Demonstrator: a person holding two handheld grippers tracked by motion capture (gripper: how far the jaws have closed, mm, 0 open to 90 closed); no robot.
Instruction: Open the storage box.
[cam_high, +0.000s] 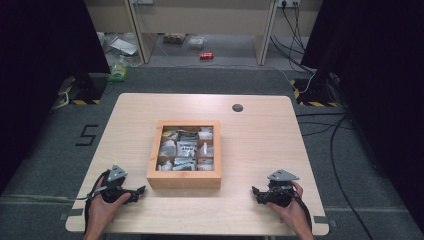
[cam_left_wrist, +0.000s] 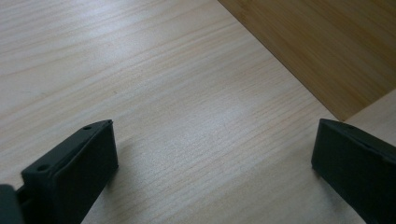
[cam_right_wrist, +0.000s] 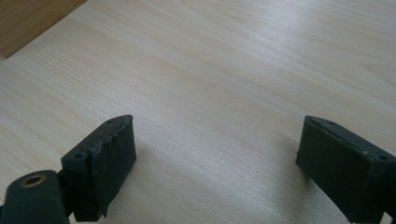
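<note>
Resting on the counter (cam_high: 260, 130) at its near-left corner, the left gripper (cam_high: 139, 190) lay in a person's left hand (cam_high: 102, 207), one grey three-cornered plate on top, tips pointing toward the wooden box (cam_high: 184, 179). In the left gripper view its two black fingers (cam_left_wrist: 79, 163) stood wide apart with bare wood grain between them and nothing held; the box's outer wall crossed the upper right corner, near but not touching.

One wooden box sat at the counter's middle, square, open-topped, well apart from either hand. Dividers split it into small compartments; three columns could be made out, the row count less surely. The compartments held small packets (cam_high: 186, 148), mostly white or clear, some with dark print; the number per compartment could not be told.

One dark round spot (cam_high: 237, 107) marked the counter beyond the box, toward the far right.

At the near-right corner the right gripper (cam_high: 256, 192) lay in the right hand (cam_high: 292, 210), also with one grey plate, tips pointing left toward the box. In the right gripper view its two fingers (cam_right_wrist: 105, 161) were spread fully, empty, over bare counter, a corner of the box at upper left.
</note>
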